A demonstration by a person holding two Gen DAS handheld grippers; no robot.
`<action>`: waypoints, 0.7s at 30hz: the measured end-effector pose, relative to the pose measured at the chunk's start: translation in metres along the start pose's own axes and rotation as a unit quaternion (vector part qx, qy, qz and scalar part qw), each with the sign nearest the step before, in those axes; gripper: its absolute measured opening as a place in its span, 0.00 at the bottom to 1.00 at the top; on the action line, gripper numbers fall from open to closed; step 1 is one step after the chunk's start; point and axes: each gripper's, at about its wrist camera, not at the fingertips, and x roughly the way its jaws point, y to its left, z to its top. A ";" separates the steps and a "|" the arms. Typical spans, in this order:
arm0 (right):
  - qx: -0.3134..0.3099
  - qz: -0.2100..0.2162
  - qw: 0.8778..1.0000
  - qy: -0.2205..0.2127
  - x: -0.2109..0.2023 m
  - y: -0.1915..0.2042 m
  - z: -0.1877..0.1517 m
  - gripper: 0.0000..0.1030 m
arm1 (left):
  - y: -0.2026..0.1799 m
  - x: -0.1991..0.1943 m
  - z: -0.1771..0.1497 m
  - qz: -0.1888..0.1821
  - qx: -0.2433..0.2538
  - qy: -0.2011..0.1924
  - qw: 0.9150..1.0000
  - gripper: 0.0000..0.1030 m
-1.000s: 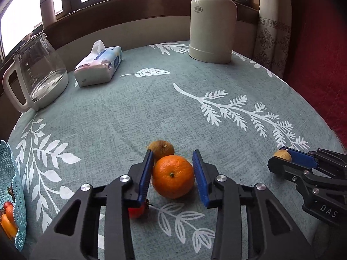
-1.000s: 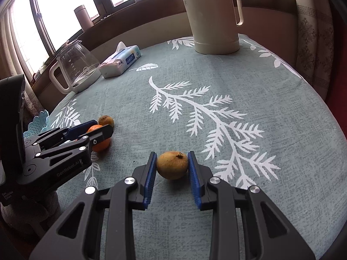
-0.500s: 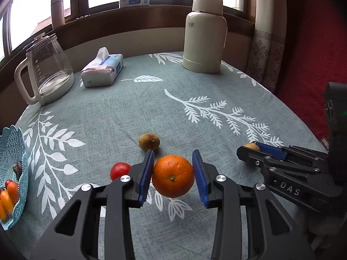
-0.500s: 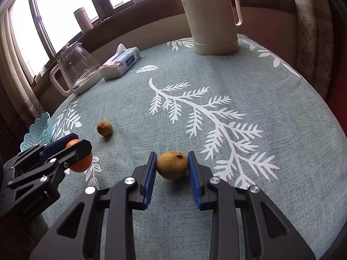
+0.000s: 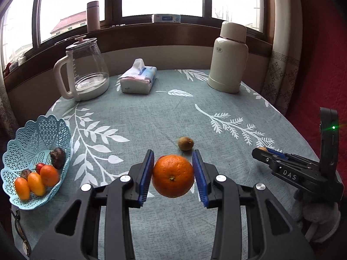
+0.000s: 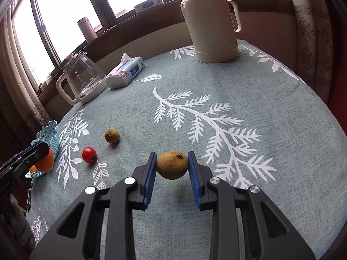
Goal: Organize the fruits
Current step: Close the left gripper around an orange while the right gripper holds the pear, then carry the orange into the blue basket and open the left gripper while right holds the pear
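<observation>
The orange (image 5: 172, 176) sits clamped between the blue pads of the left hand-held gripper (image 5: 172, 174), held above the desk (image 5: 151, 117) over its near edge. The brown fruit (image 6: 172, 165) is pinched in the same way by the right hand-held gripper (image 6: 172, 166); its shadow lies on the cloth below it, so it is clear of the surface, toward the near right part of the desk.

Two fruits lie loose on the cloth. A small kiwi-like fruit (image 5: 185, 143) rests just beyond the orange, and a red fruit (image 6: 89, 152) lies near it on the left side; in the left wrist view it is almost wholly hidden behind the orange.

At the left edge of the desk stands a light-blue lattice basket (image 5: 32, 130). It holds several small orange fruits (image 5: 35, 183), a red one and two dark ones.

Along the far edge, from left to right, stand a glass kettle (image 5: 84, 69) with a white handle, a soft tissue pack (image 5: 138, 80) and a cream thermos (image 5: 228, 57). A leaf-patterned grey-green cloth covers the whole desk.
</observation>
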 end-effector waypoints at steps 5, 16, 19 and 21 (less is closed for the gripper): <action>0.004 0.009 1.000 -0.008 -0.003 0.000 0.000 0.29 | 0.033 -0.013 0.003 0.037 -0.026 -0.010 0.999 0.37; 0.007 0.017 1.000 -0.016 -0.007 -0.001 -0.001 0.29 | 0.111 -0.042 0.012 0.127 -0.065 -0.036 0.989 0.37; 0.007 0.017 1.000 -0.018 -0.009 -0.001 -0.001 0.29 | 0.135 -0.047 0.015 0.153 -0.077 -0.041 0.984 0.37; 0.008 0.017 1.000 -0.020 -0.009 -0.001 -0.001 0.29 | 0.151 -0.048 0.016 0.164 -0.084 -0.043 0.982 0.37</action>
